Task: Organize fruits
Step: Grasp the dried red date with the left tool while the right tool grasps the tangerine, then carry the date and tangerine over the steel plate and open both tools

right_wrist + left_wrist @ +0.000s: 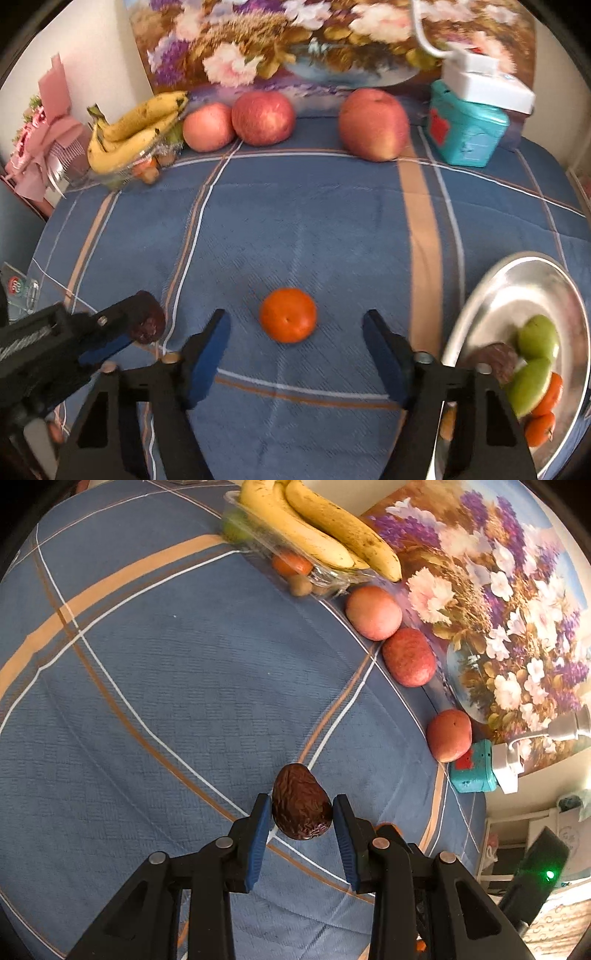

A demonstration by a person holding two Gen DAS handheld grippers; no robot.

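The left gripper [301,814] clamps a wrinkled dark-brown dried date [301,806] across its middle; it looks light, leathery, slightly yielding. The right gripper [295,326] gapes wide before a small round orange tangerine [288,319], probably soft-skinned and best pinched gently across its widest part.

Wrinkled dark date [301,806] sits between tongs; orange tangerine [287,315] lies on cloth.

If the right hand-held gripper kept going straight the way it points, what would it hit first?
Most likely the tangerine, lying on the blue cloth just ahead of the open right hand-held gripper, roughly centred between its fingers.
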